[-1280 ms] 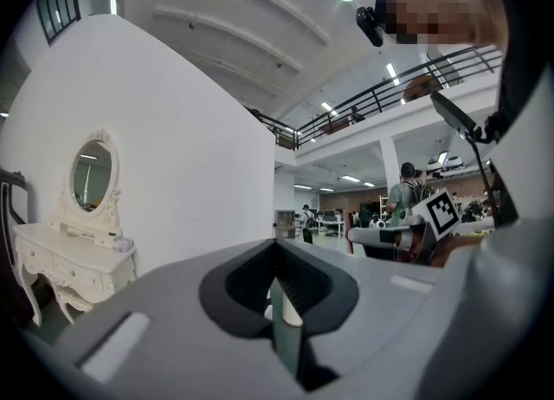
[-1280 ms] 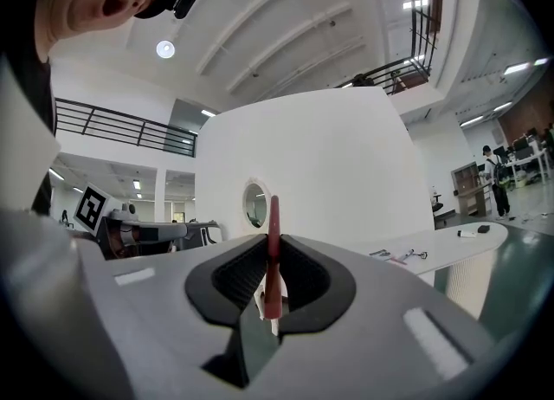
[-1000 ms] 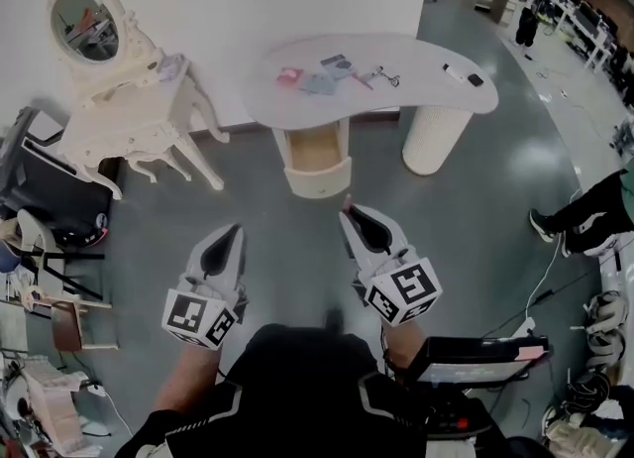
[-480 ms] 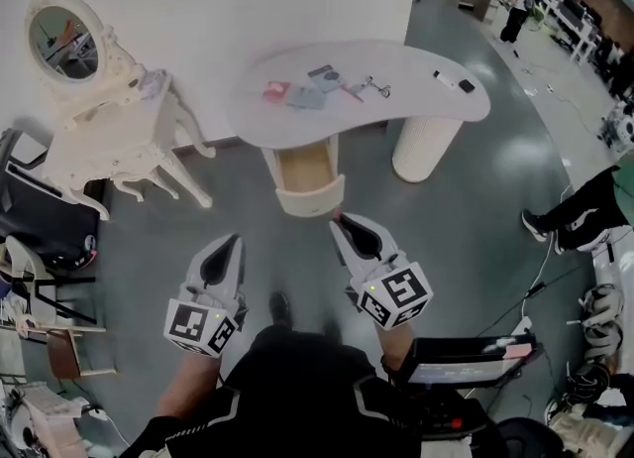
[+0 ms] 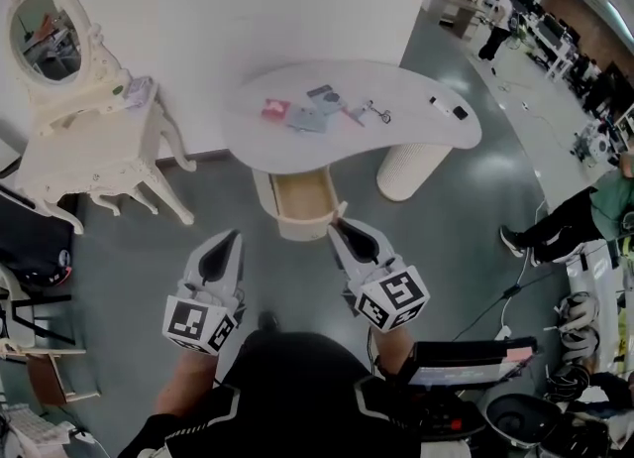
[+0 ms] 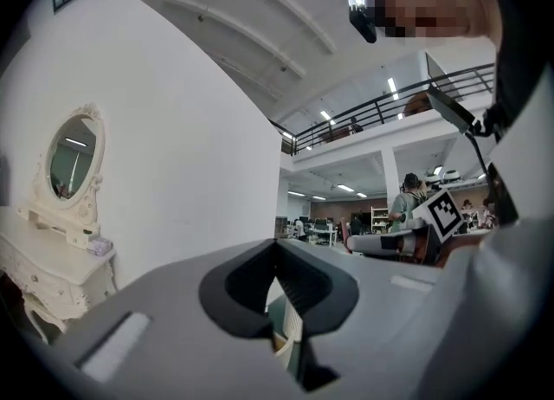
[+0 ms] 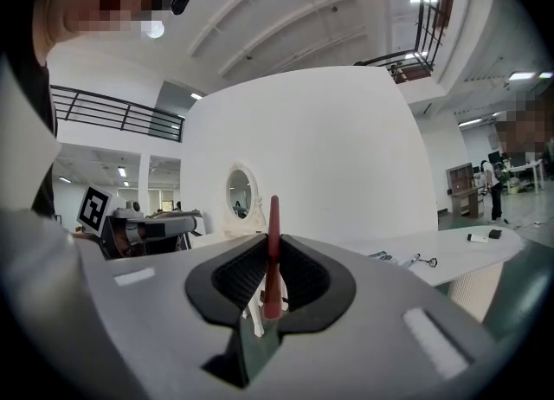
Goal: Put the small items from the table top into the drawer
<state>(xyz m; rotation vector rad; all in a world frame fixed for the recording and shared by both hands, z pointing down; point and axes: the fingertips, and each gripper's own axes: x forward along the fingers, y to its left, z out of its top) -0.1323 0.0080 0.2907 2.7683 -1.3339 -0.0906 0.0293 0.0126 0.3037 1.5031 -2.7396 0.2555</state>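
A white curved table (image 5: 416,139) stands ahead with its wooden drawer (image 5: 300,200) pulled open under the near edge. On top lie a red item (image 5: 274,108), a grey-blue card (image 5: 309,119), a dark card (image 5: 323,92), keys (image 5: 376,111), a white marker (image 5: 436,102) and a small black piece (image 5: 460,112). My right gripper (image 5: 338,223) is shut on a thin red stick (image 7: 273,251) that stands up between its jaws (image 7: 273,242), just short of the drawer front. My left gripper (image 5: 235,236) hangs left of the drawer, jaws together and holding nothing (image 6: 277,247).
A white vanity with an oval mirror (image 5: 45,25) stands at the left against the wall. The table's round pedestal (image 5: 408,169) is right of the drawer. A person (image 5: 584,213) stands at the far right, with cables and gear on the floor (image 5: 575,327).
Both grippers have moved forward together toward the table; the drawer front now lies just past the right gripper's tip. The vanity has slid toward the left edge of the head view.
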